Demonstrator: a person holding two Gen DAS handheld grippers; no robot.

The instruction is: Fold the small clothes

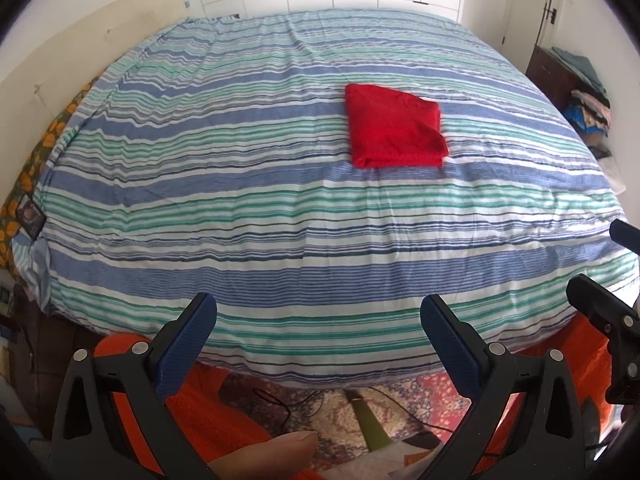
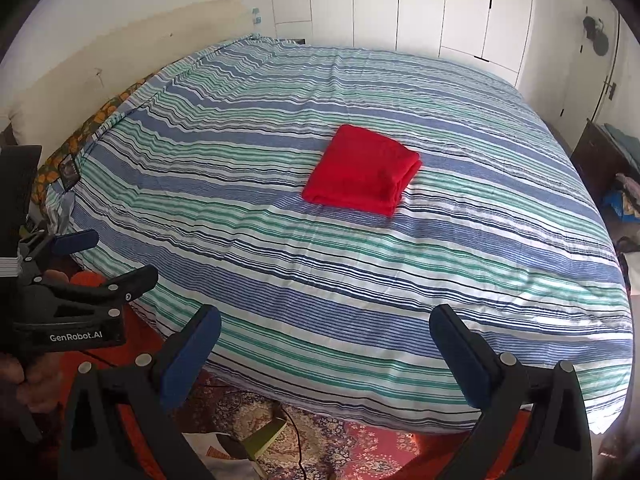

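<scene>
A red garment (image 1: 394,128) lies folded into a small flat square on the striped bed, right of centre in the left wrist view; it also shows in the right wrist view (image 2: 362,170), mid-bed. My left gripper (image 1: 318,312) is open and empty, held back over the bed's near edge, far from the garment. My right gripper (image 2: 324,324) is open and empty, also at the near edge. The left gripper also shows in the right wrist view (image 2: 108,256) at the left, open. Part of the right gripper (image 1: 604,268) shows at the right edge of the left wrist view.
The bed (image 1: 240,216) has a blue, green and white striped cover. A patterned rug (image 2: 360,448) with cables lies below the near edge. A headboard (image 1: 80,56) is at left, wardrobe doors (image 2: 420,4) behind, a dark cabinet with piled clothes (image 1: 580,80) at right.
</scene>
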